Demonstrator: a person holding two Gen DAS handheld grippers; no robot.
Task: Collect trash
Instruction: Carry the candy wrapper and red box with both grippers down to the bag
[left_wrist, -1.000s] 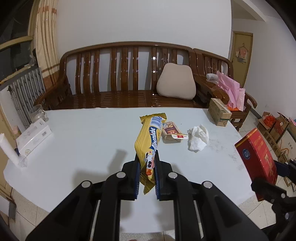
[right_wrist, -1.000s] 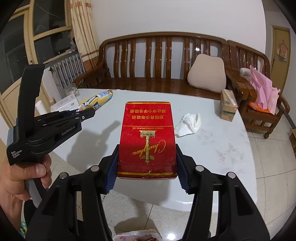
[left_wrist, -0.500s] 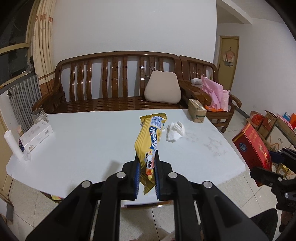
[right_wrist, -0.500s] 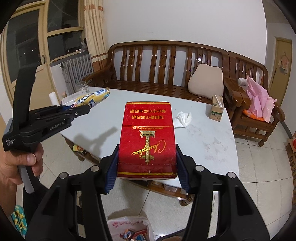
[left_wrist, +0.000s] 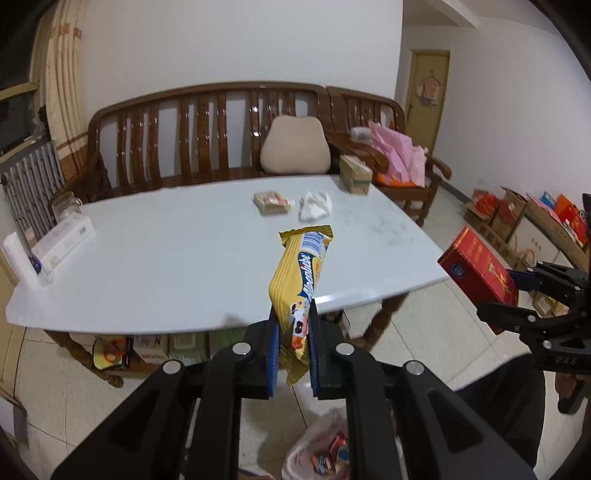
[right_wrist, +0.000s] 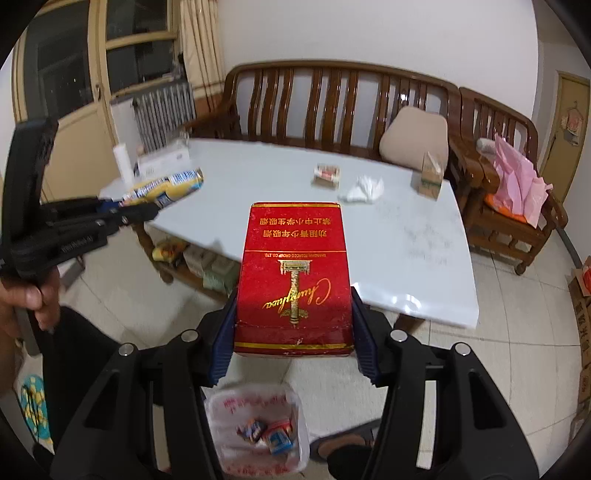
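Note:
My left gripper (left_wrist: 291, 325) is shut on a yellow biscuit wrapper (left_wrist: 301, 269), held in the air off the table's near edge. My right gripper (right_wrist: 293, 314) is shut on a red cigarette carton (right_wrist: 293, 273), also held off the table. The carton shows at the right of the left wrist view (left_wrist: 476, 271). A white trash bag (right_wrist: 256, 428) with several scraps inside stands on the floor below both grippers; it also shows in the left wrist view (left_wrist: 321, 446). On the white table (left_wrist: 166, 254) lie a crumpled tissue (left_wrist: 314, 205) and a small brown packet (left_wrist: 271, 202).
A small carton box (left_wrist: 354, 173) stands at the table's far right corner. A white box (left_wrist: 62, 242) and a glass (left_wrist: 64, 206) sit at its left end. A wooden bench (left_wrist: 207, 136) with a cushion is behind. Cardboard boxes (left_wrist: 517, 218) line the right wall.
Both grippers have pulled back from the table and lowered with their items. The table now lies farther away, and the trash bag on the floor has come into view below.

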